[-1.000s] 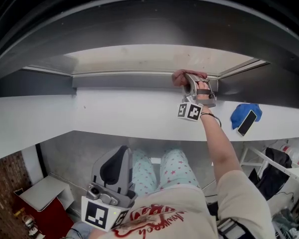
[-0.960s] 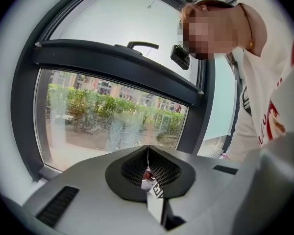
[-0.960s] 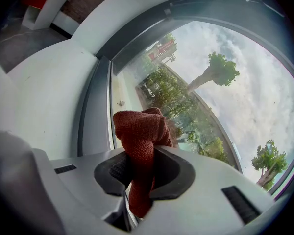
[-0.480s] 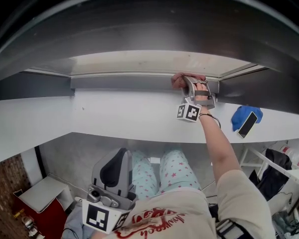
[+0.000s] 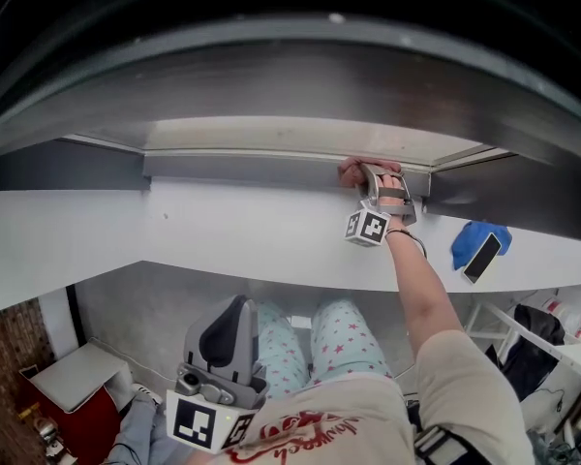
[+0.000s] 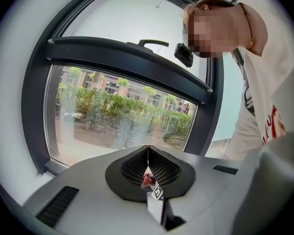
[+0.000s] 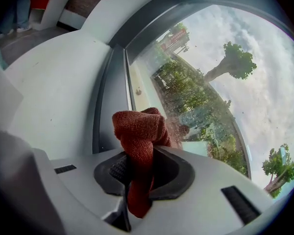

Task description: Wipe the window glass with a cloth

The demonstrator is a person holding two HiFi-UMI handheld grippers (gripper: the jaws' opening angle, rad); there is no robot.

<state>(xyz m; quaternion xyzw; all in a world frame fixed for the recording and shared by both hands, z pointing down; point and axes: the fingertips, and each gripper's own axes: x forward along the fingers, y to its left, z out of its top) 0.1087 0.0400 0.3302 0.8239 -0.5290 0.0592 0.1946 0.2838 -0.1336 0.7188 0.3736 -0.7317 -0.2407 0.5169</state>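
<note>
My right gripper [image 5: 366,174] is held up at the bottom edge of the window glass [image 5: 290,134], near its right corner. It is shut on a red cloth [image 5: 351,171]. In the right gripper view the bunched red cloth [image 7: 139,131] sticks out of the closed jaws and its top touches the glass [image 7: 201,82] just above the dark frame. My left gripper [image 5: 242,306] hangs low by the person's lap, far from the window. Its jaws meet with nothing between them, and the left gripper view looks up at the glass [image 6: 122,116].
A wide white sill [image 5: 223,231] runs below the dark window frame [image 5: 271,168]. On its right end lies a blue cloth [image 5: 474,235] with a dark phone [image 5: 482,257] on top. A red box [image 5: 58,405] stands on the floor at lower left.
The head view has tilted, so the window sits a little lower in the picture. The right gripper stays with the red cloth near the lower right corner of the glass. The left gripper has hardly moved.
</note>
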